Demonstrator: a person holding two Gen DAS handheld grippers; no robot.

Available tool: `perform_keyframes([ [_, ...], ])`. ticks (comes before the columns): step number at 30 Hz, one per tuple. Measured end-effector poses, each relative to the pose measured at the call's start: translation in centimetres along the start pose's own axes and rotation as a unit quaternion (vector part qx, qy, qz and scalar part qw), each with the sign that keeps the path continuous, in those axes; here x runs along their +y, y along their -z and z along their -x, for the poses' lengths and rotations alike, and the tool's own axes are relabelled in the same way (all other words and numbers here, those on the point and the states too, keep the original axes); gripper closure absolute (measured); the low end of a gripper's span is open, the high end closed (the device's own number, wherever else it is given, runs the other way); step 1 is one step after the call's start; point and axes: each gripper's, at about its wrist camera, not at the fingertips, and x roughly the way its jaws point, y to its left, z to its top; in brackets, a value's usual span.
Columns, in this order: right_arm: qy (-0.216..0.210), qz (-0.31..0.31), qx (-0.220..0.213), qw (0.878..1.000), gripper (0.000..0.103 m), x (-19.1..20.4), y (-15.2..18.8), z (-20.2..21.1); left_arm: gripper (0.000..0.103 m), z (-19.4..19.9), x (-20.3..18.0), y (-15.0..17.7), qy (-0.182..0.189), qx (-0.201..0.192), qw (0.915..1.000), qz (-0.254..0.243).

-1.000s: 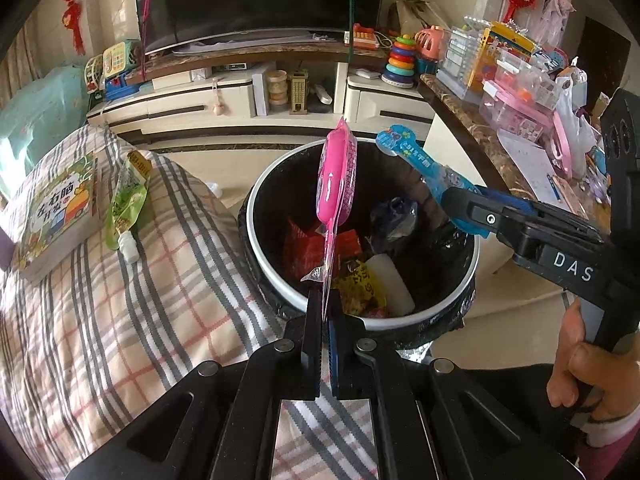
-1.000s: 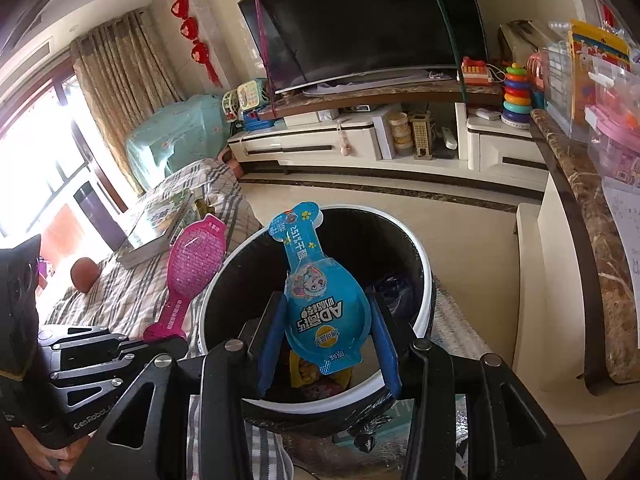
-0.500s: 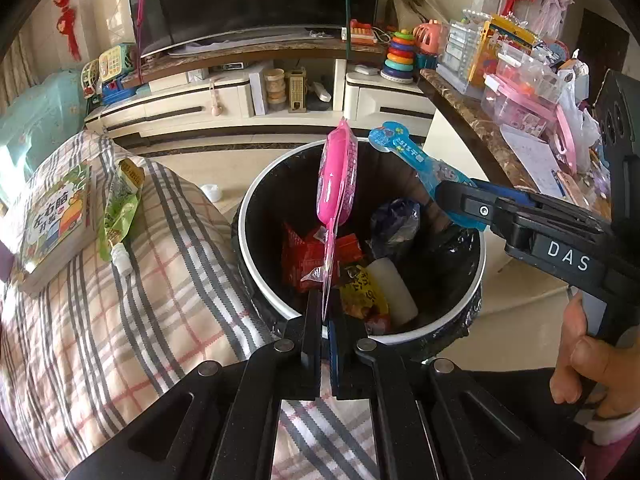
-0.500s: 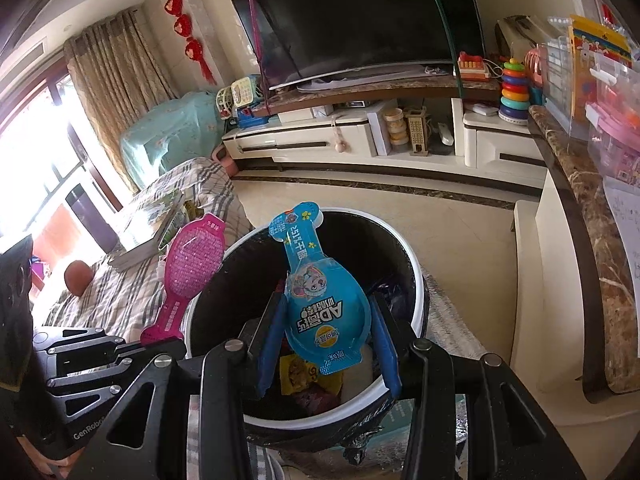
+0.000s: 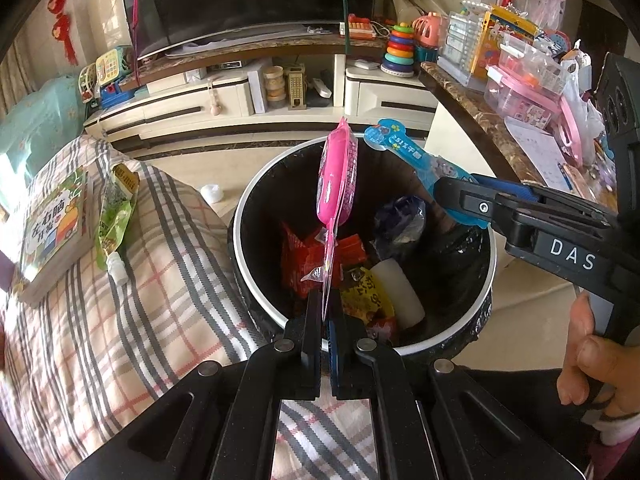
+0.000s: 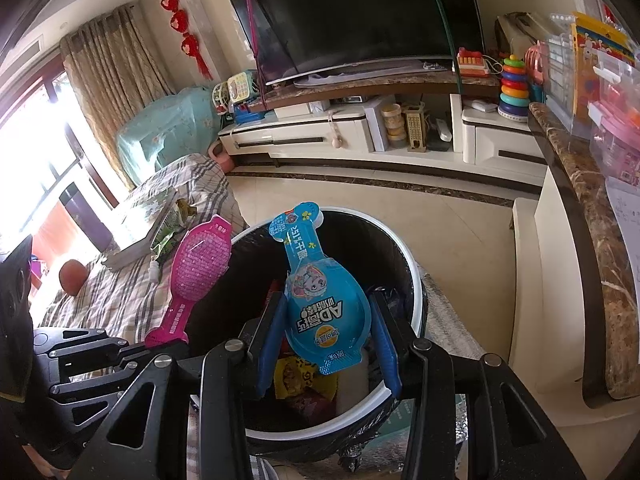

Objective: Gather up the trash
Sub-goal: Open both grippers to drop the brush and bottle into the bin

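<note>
Now holding two bits of trash right over the trash bin (image 5: 240,216). Pinched flat in the fingers of the left gripper (image 5: 326,308): the thin bottom strip of the pink pack (image 5: 336,176), standing straight up from the fingertips. Squeezed between the fingers of the right gripper (image 6: 328,304), set partway apart: the fat round belly of the blue pack (image 6: 320,300), with its long neck sticking out past the fingertips. Below both pairs of fingers, just the open bin, with red and yellow wrappers and a white lump already inside. Off to the left of the left fingers, on the checked bed cover (image 5: 160,300), a green pouch (image 5: 116,208) beside a book (image 5: 52,228), not picked up yet.

Probably very light, both packs. Thin and bendy at the edges, shiny and a bit slippery, so likely to flutter or tip on the way down. Nothing to break. Best to take the pink one by its flat strip, as now, and the blue one across its puffy middle, not by the floppy neck. To drop them, just let the fingers open; most likely no push needed.

Compared with a second ago, almost the same. Same pinch on pink, same squeeze on blue, no slipping. Only a tiny bit more of the bin's inside under the fingers in the left view.
</note>
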Motion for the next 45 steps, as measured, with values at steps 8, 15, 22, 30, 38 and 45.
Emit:
perform_keyframes([
  [8, 0.002, 0.004, 0.006, 1.0, 0.061, 0.1, -0.1, -0.5, 0.102, -0.3, -0.1, -0.3, 0.0, 0.004, 1.0, -0.004],
  [15, 0.004, 0.005, 0.008, 1.0, 0.061, 0.1, -0.3, -0.7, 0.102, -0.6, -0.1, -0.5, 0.001, 0.009, 0.9999, -0.007],
  [22, 0.005, 0.004, 0.01, 1.0, 0.061, 0.0, -0.5, -0.9, 0.102, -0.9, -0.2, -0.7, 0.0, 0.013, 0.9999, -0.009],
  [30, 0.006, 0.003, 0.01, 1.0, 0.061, 0.0, -0.5, -1.0, 0.1, -0.9, -0.3, -0.9, -0.004, 0.013, 0.9998, -0.011],
  [38, -0.001, -0.008, 0.019, 1.0, 0.056, -0.5, -0.4, -1.0, 0.05, 1.3, 0.7, 0.1, -0.018, -0.009, 0.9996, 0.019],
  [45, -0.012, -0.014, -0.006, 1.0, 0.032, 0.3, 0.2, 1.6, 0.036, 5.1, 2.5, 3.7, -0.014, -0.039, 0.9966, 0.071],
])
